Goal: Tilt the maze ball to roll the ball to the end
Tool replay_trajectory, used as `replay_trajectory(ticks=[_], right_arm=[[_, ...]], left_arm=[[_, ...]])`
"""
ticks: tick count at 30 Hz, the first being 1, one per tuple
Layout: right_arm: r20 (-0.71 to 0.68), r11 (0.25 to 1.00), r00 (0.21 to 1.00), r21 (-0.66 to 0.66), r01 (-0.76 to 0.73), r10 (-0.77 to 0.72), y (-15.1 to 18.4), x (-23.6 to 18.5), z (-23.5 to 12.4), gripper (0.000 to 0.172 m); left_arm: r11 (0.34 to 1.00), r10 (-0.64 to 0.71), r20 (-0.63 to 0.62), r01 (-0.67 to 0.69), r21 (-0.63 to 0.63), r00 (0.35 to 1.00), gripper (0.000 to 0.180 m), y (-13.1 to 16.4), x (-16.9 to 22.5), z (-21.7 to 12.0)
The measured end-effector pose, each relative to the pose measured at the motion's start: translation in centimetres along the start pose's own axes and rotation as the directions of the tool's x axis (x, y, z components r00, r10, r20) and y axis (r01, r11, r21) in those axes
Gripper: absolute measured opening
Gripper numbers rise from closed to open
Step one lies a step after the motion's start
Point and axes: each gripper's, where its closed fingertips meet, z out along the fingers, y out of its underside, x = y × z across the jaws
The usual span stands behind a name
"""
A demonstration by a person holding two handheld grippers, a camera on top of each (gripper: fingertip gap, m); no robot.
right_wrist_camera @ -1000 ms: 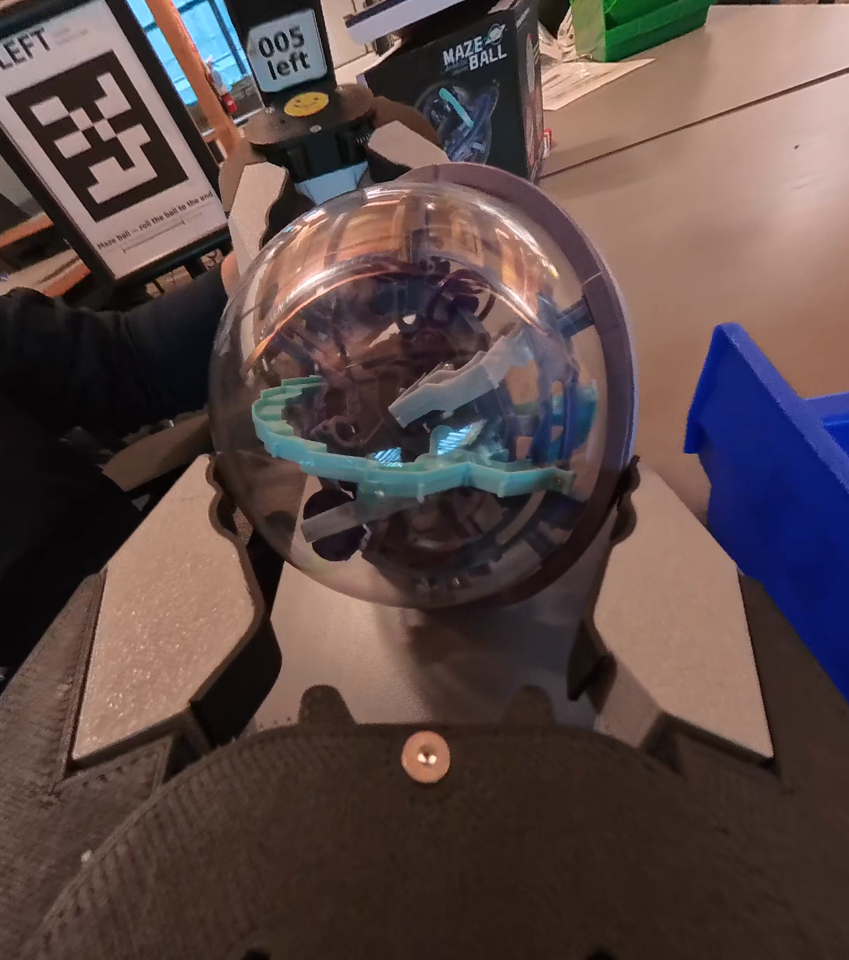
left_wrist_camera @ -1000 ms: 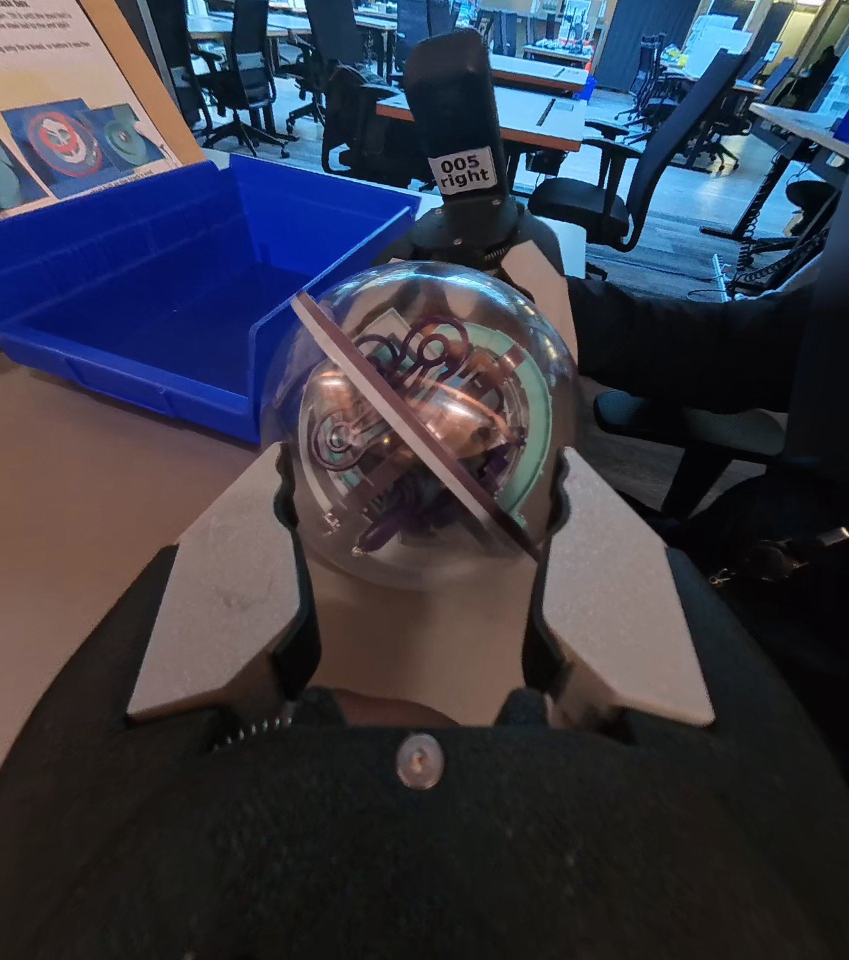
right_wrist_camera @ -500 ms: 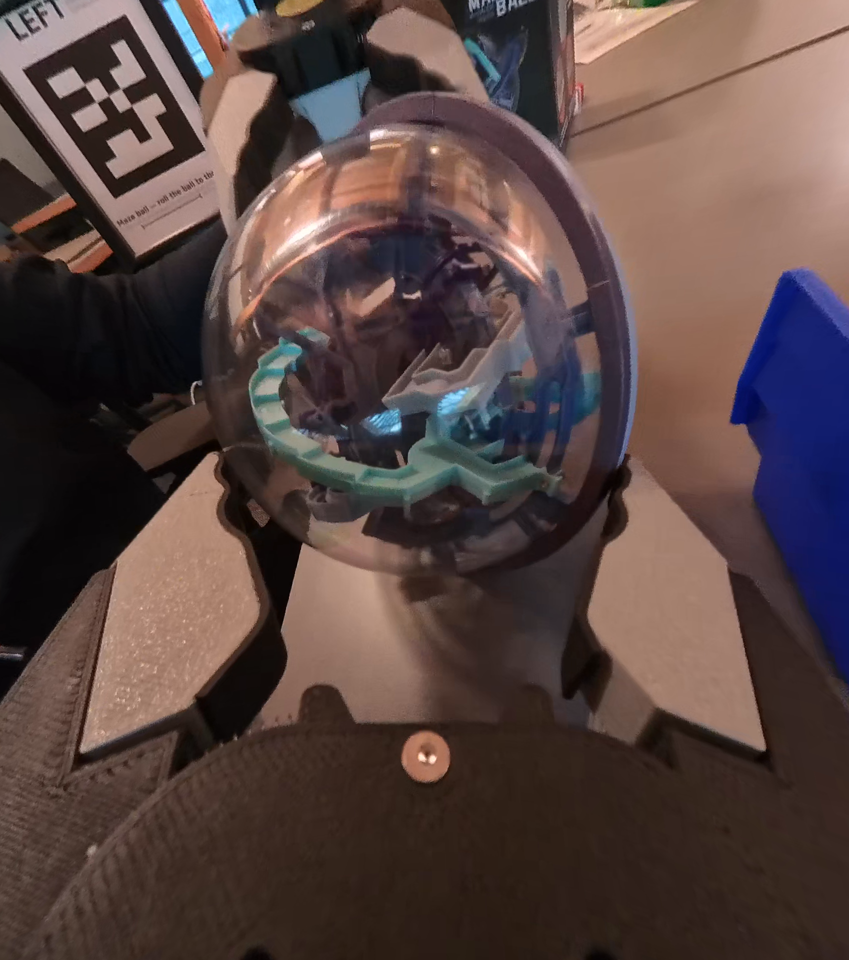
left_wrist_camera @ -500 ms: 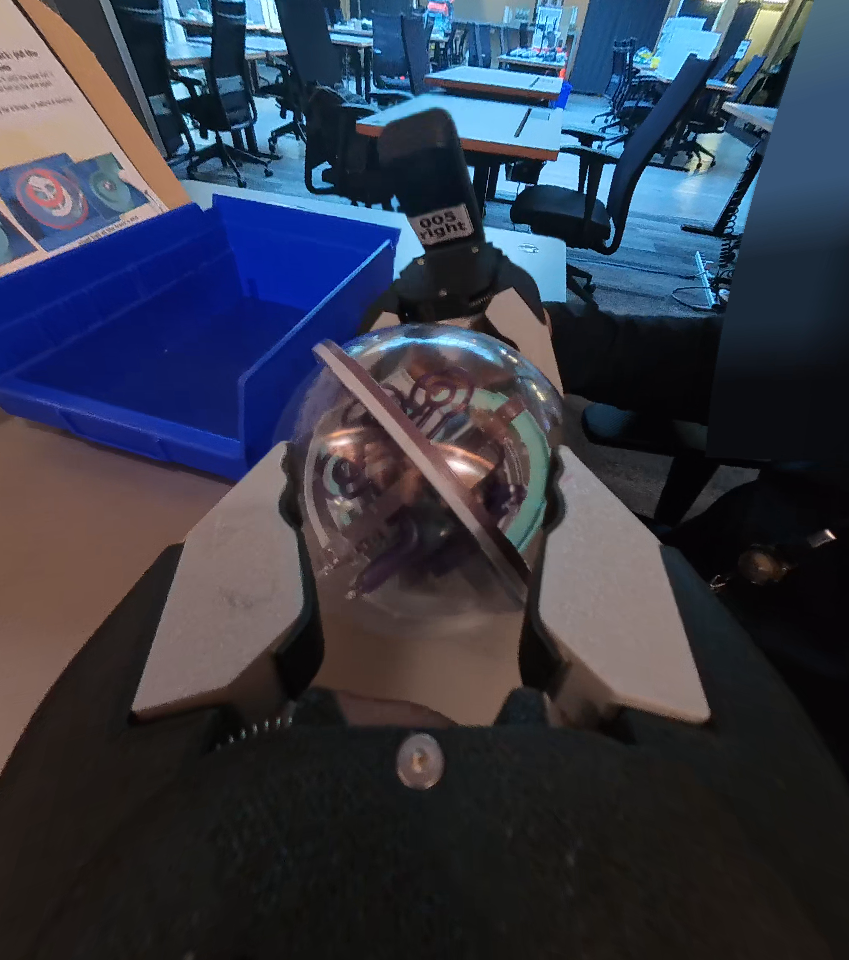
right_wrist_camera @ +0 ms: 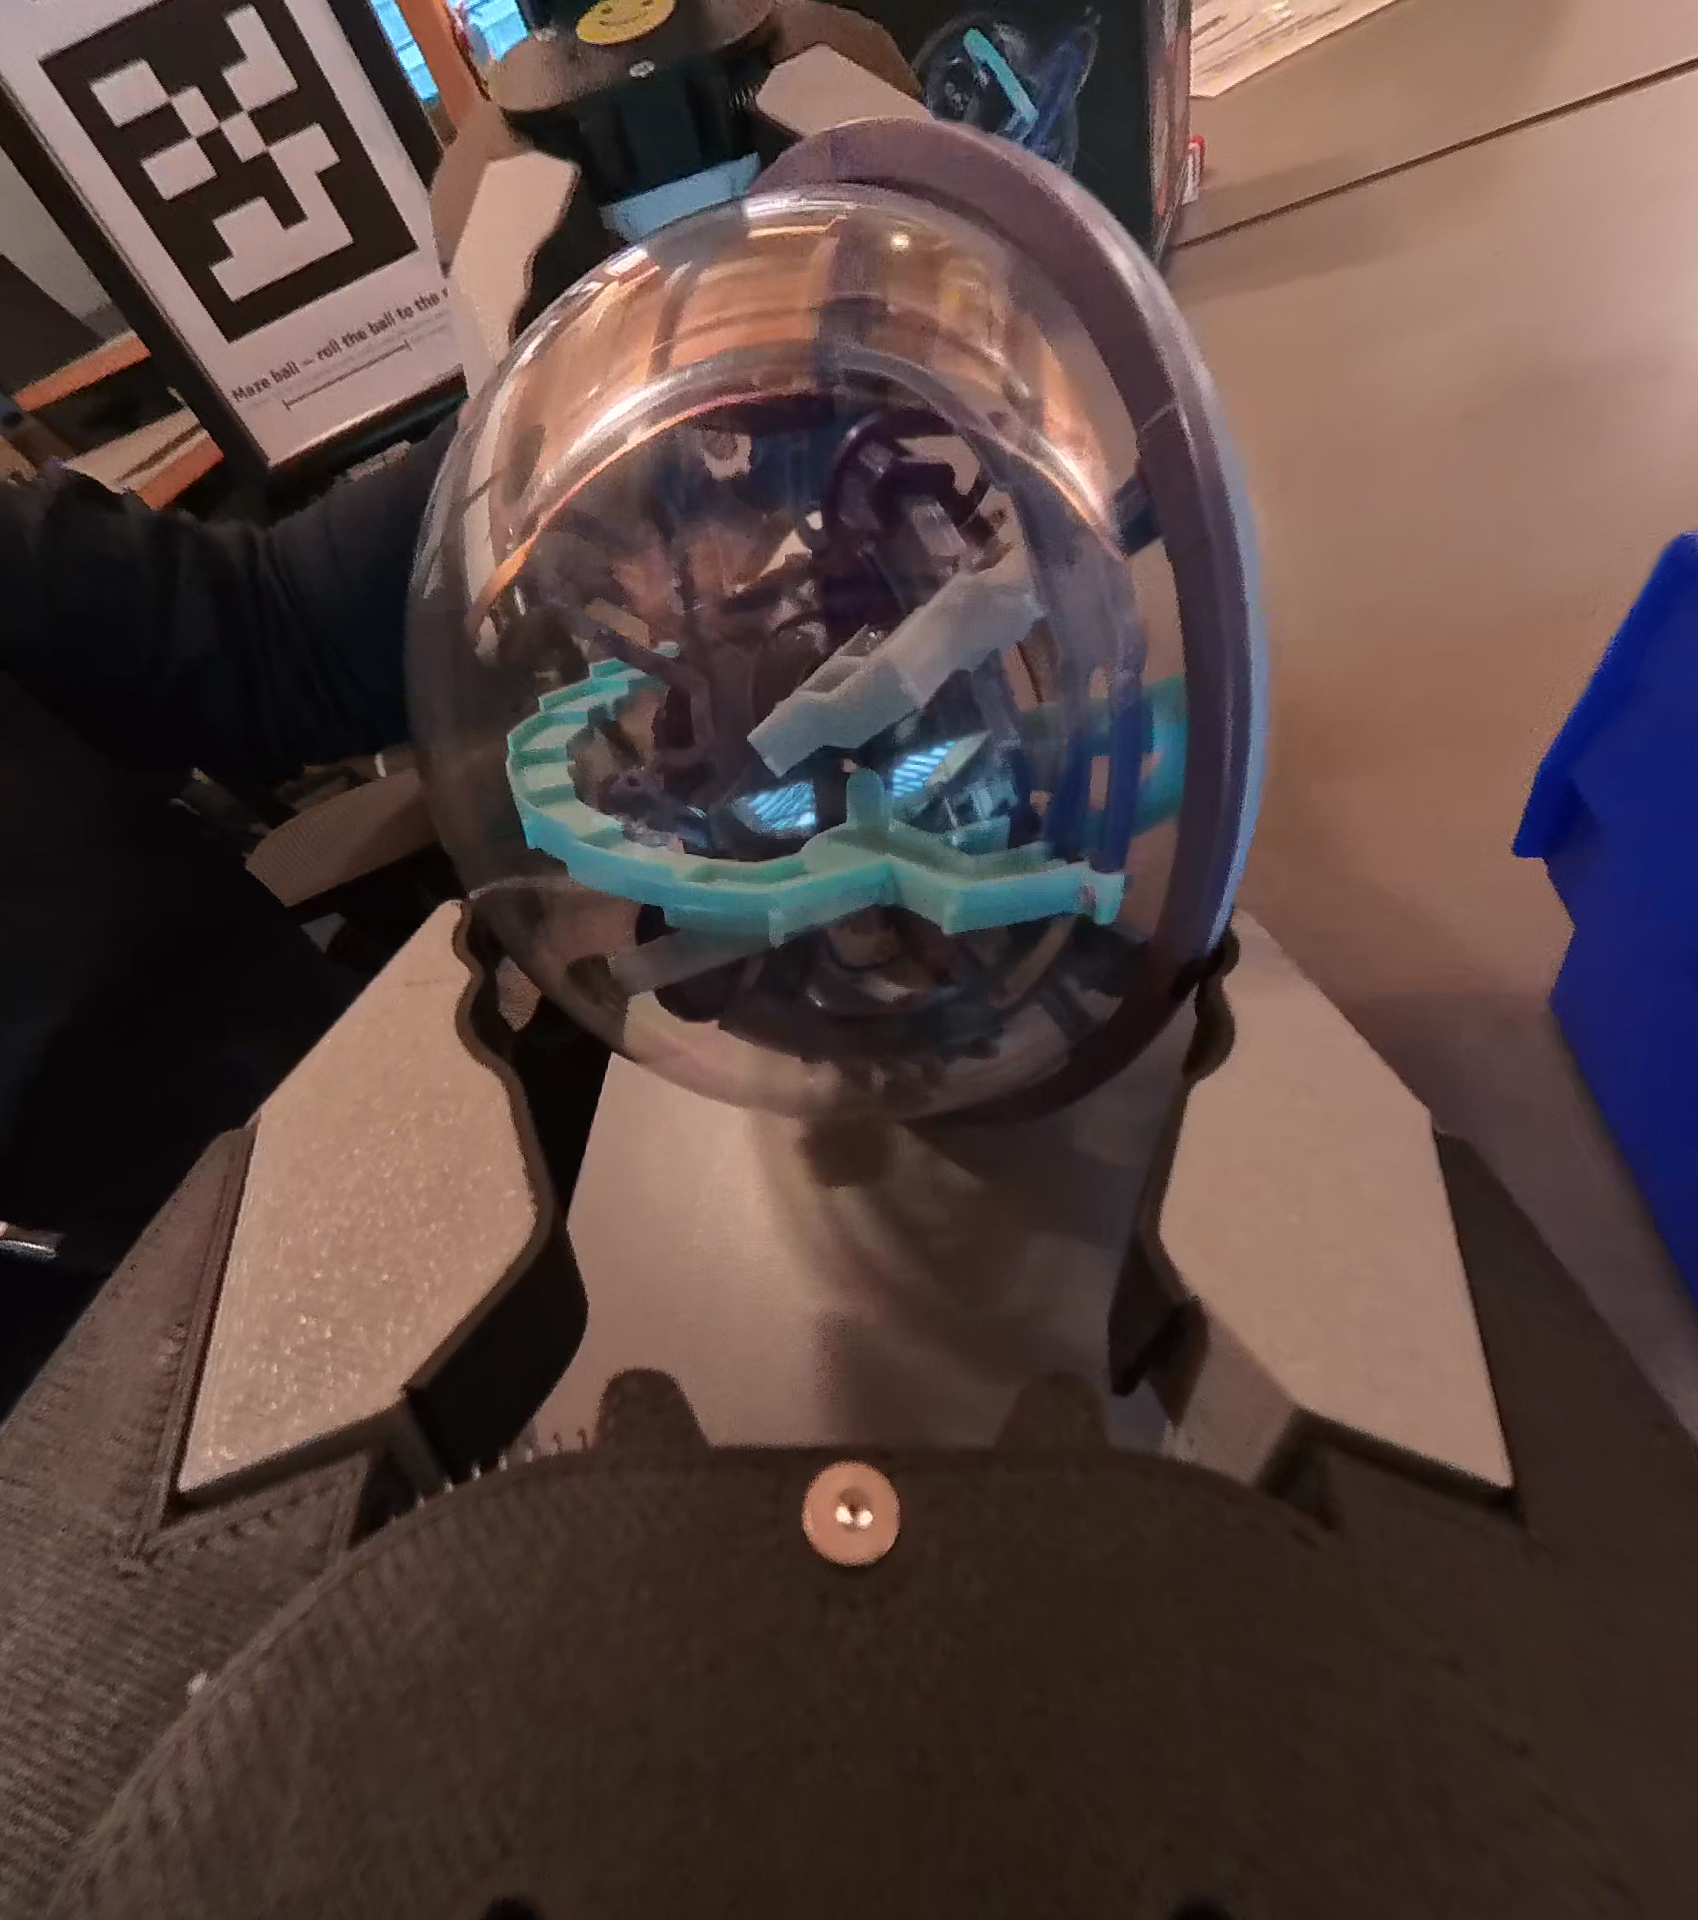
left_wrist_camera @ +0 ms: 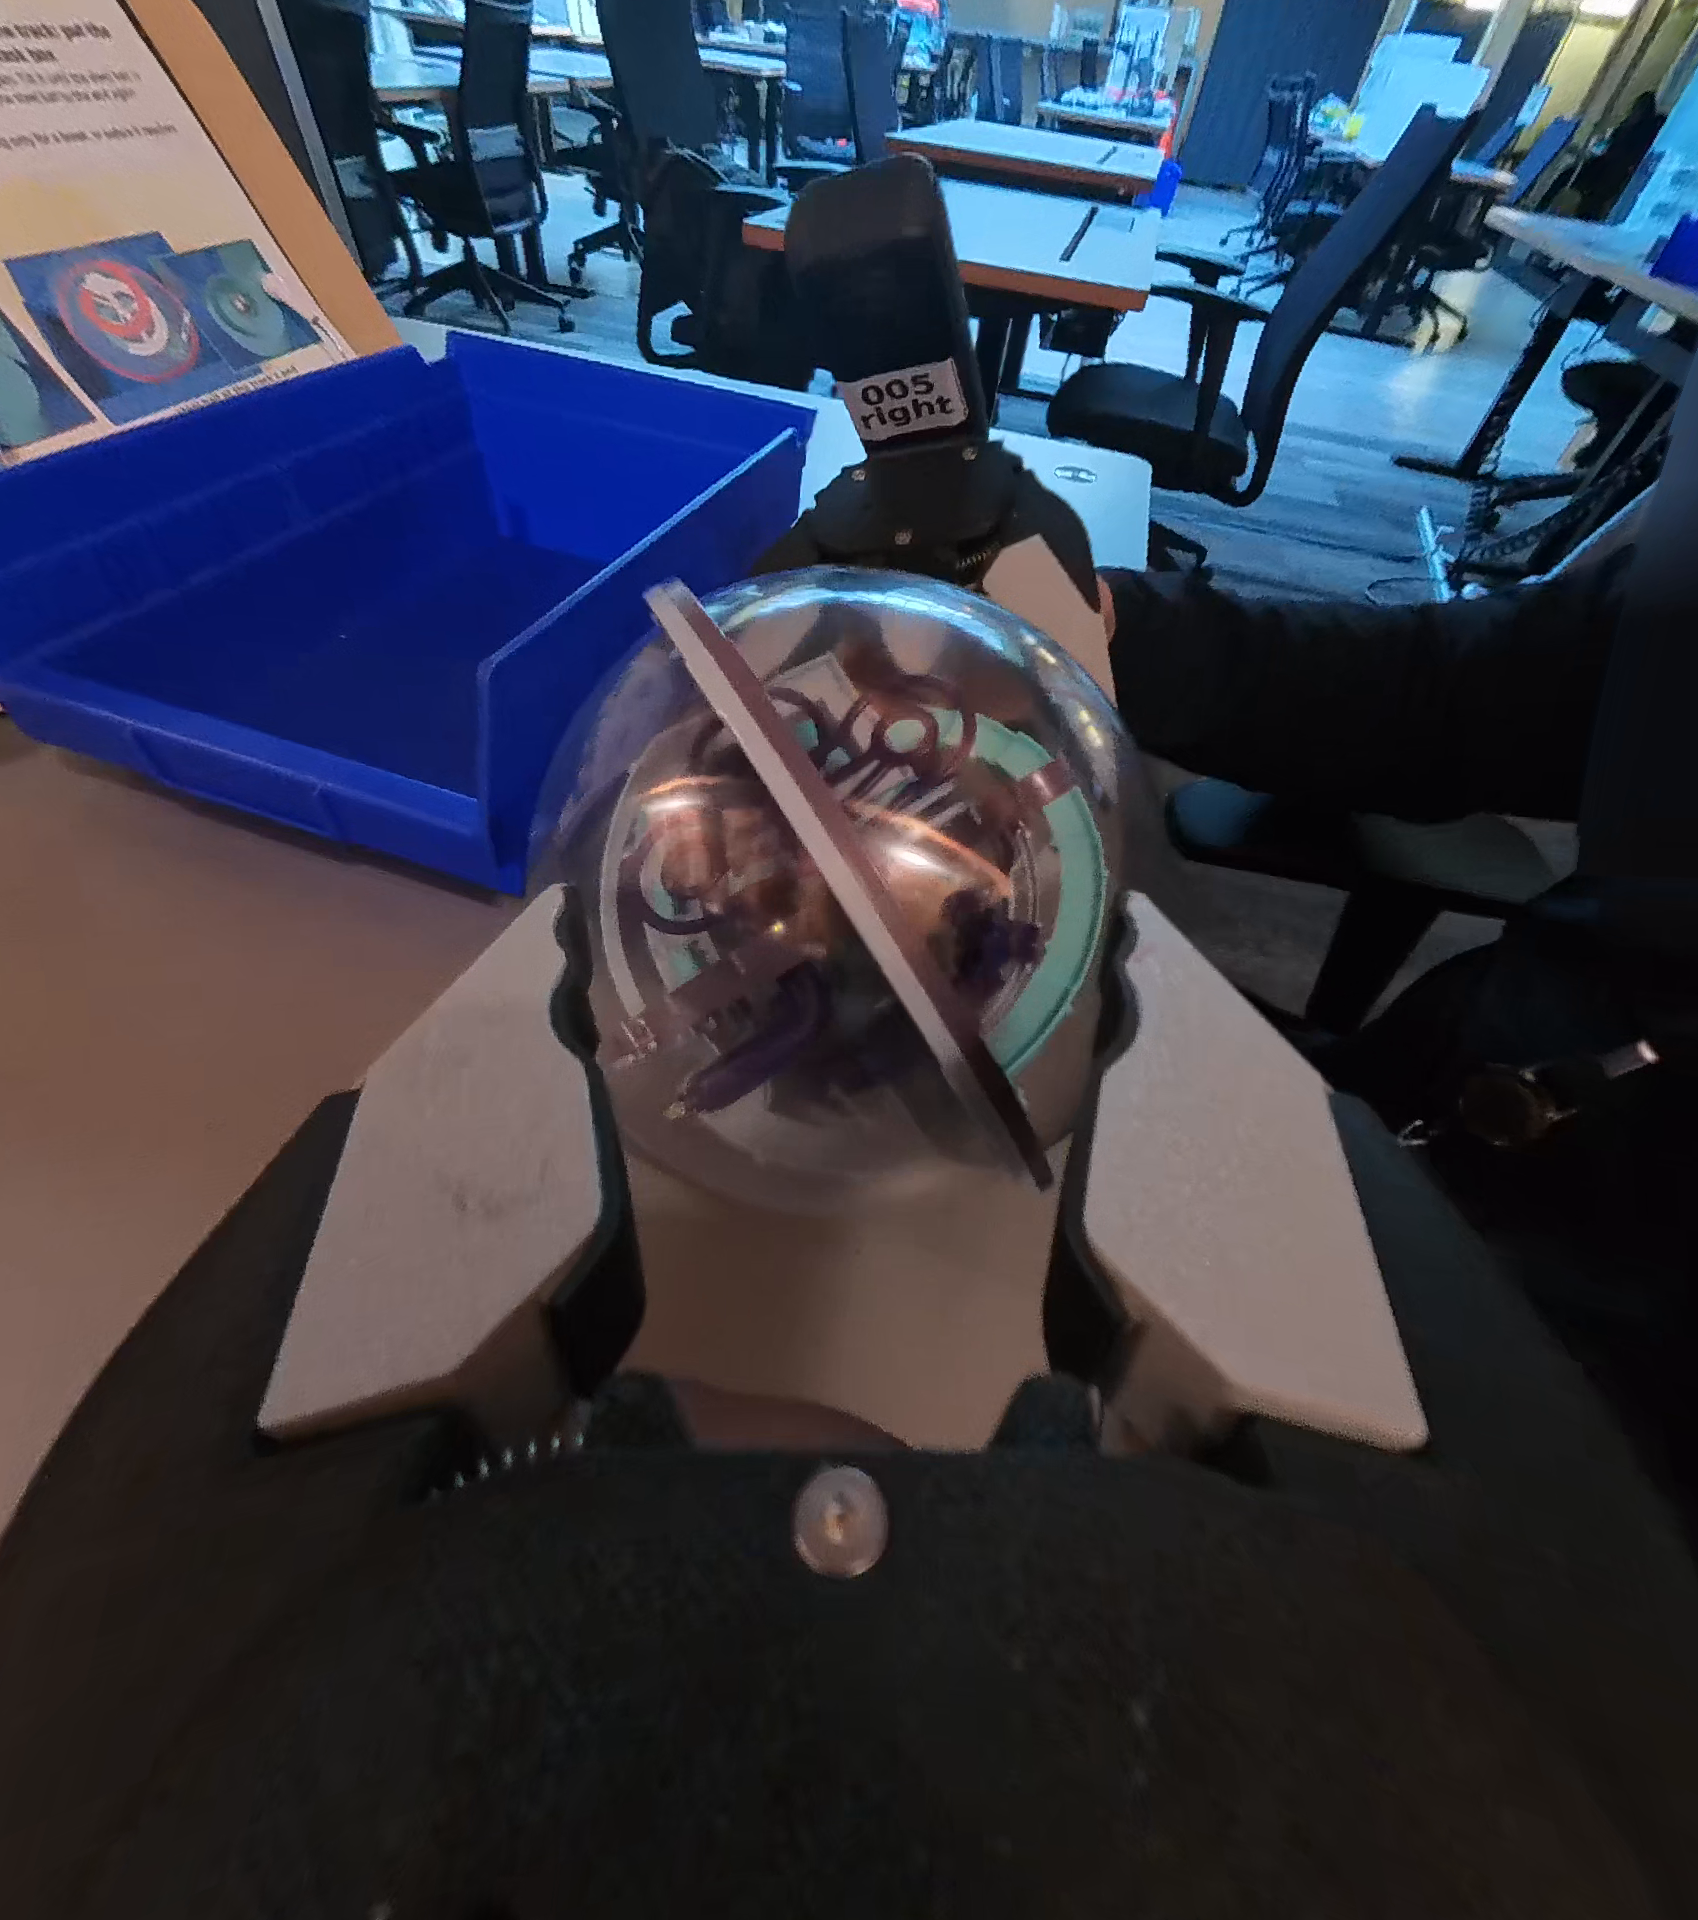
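**Operator:** Which step am I in?

**Guide:** The tilting step. You hold the maze ball point(left_wrist_camera: 829, 894) clear of the table point(left_wrist_camera: 97, 1039), pinched from two opposite sides. Your left gripper point(left_wrist_camera: 840, 935) clamps the clear shell between its fingertips, both pads pressed against the sphere. Your right gripper point(right_wrist_camera: 840, 966) faces it from the far side and grips the same sphere: one fingertip bears on the clear shell, the other on the purple equator ring point(right_wrist_camera: 1209, 540).

**Operator:** Where is the steel ball?

**Guide:** It cannot be located; the tracks inside are blurred and overlapping. Judge progress as unfinished until you see it at the end of the track.

**Operator:** What does the next move call for?

**Guide:** Rotate both wrists together, slowly, so the teal track point(right_wrist_camera: 720, 873) slopes toward the ball's next segment. Keep both clamps at constant pressure; the shell is smooth and likely to slip if one side relaxes.

**Operator:** How are my tools posed?

**Guide:** They point at each other, nearly in line, with the sphere between the two sets of fingertips. From the left gripper, the ring runs diagonally across the sphere. The blue bin point(left_wrist_camera: 305, 582) lies ahead and left of the left gripper, and just to the right of the right gripper.
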Motion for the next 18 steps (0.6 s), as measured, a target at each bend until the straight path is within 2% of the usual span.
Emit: replay_trajectory(ticks=[6, 8, 12, 18], right_arm=[[-0.028, 0.998, 0.997, 0.002, 0.067, -0.067, -0.2, 0.0, 0.2, 0.14], [-0.042, 0.996, 0.996, -0.036, 0.08, -0.081, 0.3, 0.1, 0.4, 0.133], [-0.052, 0.995, 0.996, -0.065, 0.071, -0.074, 1.1, 0.0, 0.3, 0.131], [-0.039, 0.997, 0.998, -0.044, 0.057, -0.058, 0.9, -0.3, -0.9, 0.12]], left_arm=[[0.996, 0.06, -0.029, -0.062, -0.07, 0.998, 0.096, 0.5, -0.2, 0.0], [0.995, 0.06, -0.072, -0.066, -0.074, 0.996, 0.099, 0.2, -0.1, 0.2], [0.993, 0.062, -0.135, -0.075, -0.089, 0.989, 0.099, -0.4, -0.1, 0.7], [0.978, 0.093, -0.189, -0.125, -0.166, 0.978, 0.097, 0.0, 0.0, 0.6]])
